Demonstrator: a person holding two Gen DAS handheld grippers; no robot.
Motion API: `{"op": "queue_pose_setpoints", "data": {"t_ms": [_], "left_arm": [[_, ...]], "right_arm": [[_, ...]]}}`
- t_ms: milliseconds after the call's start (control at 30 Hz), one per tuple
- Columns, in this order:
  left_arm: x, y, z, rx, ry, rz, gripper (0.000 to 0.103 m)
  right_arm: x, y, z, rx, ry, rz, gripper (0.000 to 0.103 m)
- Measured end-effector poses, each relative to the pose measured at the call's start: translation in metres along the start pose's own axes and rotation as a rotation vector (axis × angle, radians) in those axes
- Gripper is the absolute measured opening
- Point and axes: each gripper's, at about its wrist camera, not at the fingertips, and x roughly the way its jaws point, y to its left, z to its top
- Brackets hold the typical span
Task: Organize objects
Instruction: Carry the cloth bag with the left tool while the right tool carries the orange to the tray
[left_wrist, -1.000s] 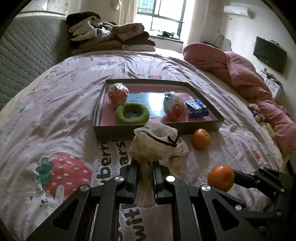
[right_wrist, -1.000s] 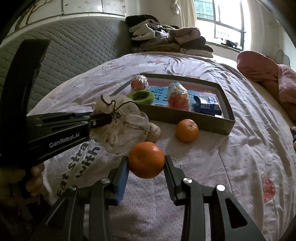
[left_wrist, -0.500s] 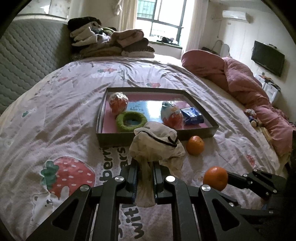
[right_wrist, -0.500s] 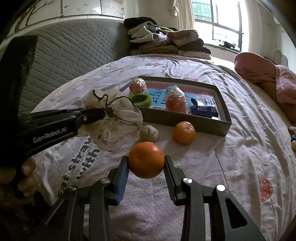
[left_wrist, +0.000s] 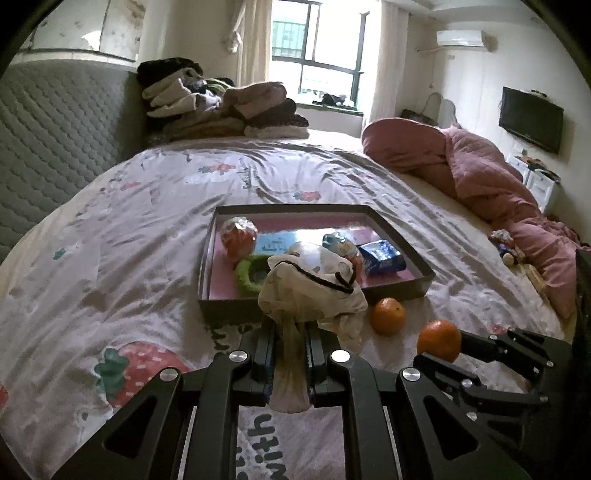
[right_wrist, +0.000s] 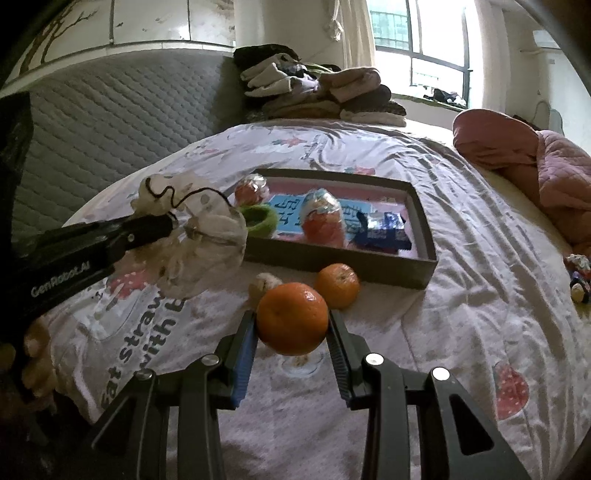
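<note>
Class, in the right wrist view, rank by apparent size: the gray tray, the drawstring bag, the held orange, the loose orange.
1. gray tray
2. drawstring bag
3. held orange, though nearness to the camera enlarges it
4. loose orange

"GenRobot.AI" on left gripper (right_wrist: 168, 225)

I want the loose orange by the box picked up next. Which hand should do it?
Probably neither yet: both are full. The right gripper holds an orange and sits nearer the loose orange, so it suits once emptied. The left gripper holds the drawstring bag.
</note>
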Motion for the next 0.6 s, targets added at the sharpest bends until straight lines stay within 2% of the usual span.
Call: {"op": "queue_pose_setpoints", "data": {"t_ms": [600], "left_arm": [[0.018, -0.01, 0.046, 0.037, -0.048, 0.015, 0.012]], "right_arm": [[0.011, -0.03, 0.043, -0.008, -0.054, -0.066, 0.038]]}}
